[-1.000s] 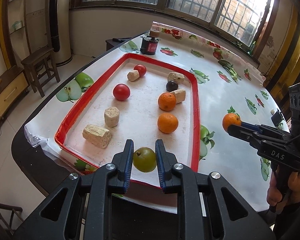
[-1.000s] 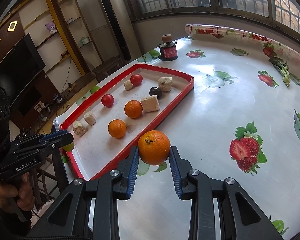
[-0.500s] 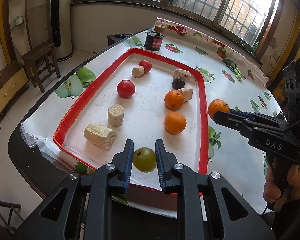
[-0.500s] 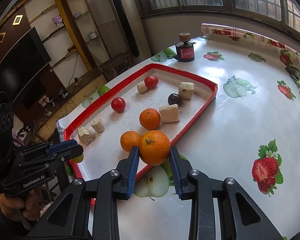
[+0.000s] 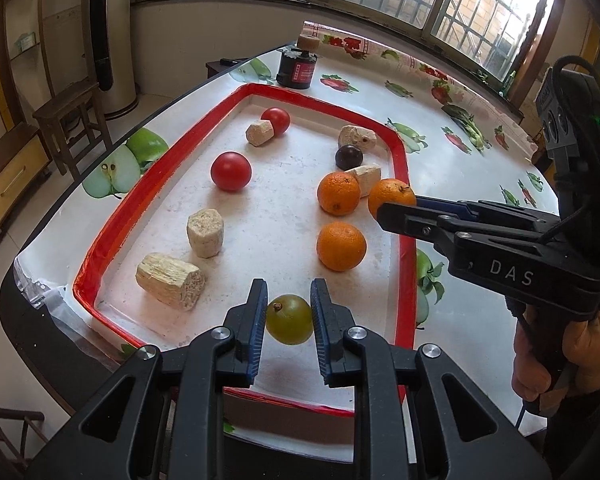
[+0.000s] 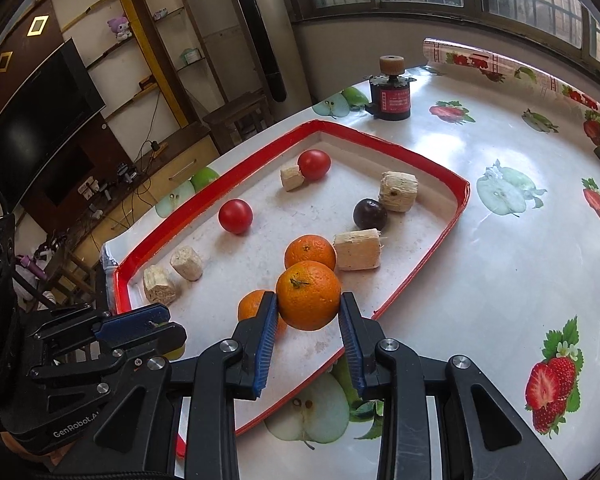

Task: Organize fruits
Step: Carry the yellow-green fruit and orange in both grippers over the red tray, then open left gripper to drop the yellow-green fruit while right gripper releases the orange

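A red-rimmed white tray [image 5: 401, 168] [image 6: 456, 216] holds two oranges [image 5: 339, 193] [image 5: 341, 246], two red tomatoes [image 5: 231, 171] [image 5: 275, 120], a dark plum [image 5: 349, 157] and several pale chunks. My left gripper [image 5: 289, 319] is shut on a green fruit [image 5: 290, 319] above the tray's near end. My right gripper [image 6: 308, 312] is shut on an orange [image 6: 309, 295], held above the tray's right side, near its rim; that orange also shows in the left wrist view [image 5: 392, 197].
A black jar with a red label and cork top [image 5: 298, 65] [image 6: 393, 92] stands beyond the tray's far end. The table [image 6: 520, 272] carries a fruit-print cloth. A wooden stool [image 5: 70, 120] stands left of the table.
My right gripper has carried its orange from over the tablecloth leftward to above the tray's right side. My left gripper has kept hold of the green fruit and moved slightly further over the tray.
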{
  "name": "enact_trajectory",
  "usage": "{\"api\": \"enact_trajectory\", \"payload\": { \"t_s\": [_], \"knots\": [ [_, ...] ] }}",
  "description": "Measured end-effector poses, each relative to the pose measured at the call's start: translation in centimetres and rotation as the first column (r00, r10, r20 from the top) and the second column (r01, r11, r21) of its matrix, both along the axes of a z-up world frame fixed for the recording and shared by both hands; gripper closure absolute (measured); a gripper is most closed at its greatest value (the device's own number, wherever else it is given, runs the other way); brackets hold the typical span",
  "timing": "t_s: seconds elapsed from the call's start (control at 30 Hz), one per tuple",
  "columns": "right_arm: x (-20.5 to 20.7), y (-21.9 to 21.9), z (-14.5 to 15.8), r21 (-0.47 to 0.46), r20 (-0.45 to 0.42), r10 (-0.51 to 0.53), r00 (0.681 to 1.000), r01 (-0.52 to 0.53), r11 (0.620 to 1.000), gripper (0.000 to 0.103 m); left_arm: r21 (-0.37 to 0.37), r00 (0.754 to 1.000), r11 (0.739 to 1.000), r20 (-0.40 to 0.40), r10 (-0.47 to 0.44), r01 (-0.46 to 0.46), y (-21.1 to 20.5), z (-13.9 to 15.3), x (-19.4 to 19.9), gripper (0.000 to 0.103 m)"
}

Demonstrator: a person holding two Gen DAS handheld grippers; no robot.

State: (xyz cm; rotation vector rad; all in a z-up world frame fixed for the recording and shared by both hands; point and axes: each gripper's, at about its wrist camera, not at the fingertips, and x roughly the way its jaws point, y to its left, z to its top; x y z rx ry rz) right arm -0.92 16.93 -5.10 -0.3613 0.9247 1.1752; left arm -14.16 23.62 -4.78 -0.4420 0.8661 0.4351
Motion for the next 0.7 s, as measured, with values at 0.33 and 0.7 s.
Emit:
{"api": "enact_trajectory", "payload": {
  "t_s": [0.33, 0.7],
  "knots": [
    [0.3, 0.8, -1.1, -0.026, -0.002, 0.005, 1.0, -0.005, 1.0, 0.071, -0.01, 1.0, 1.0, -0.019, -0.006, 0.005, 0.0, -0.9, 0.4, 0.084],
    [0.5, 1.3, -1.7, -0.038, 0.003, 0.004, 1.0, -0.004, 0.999, 0.069, -0.021, 1.0, 1.0, -0.026, -0.002, 0.002, 0.1, -1.4, 0.6, 0.083]
  ]
}}
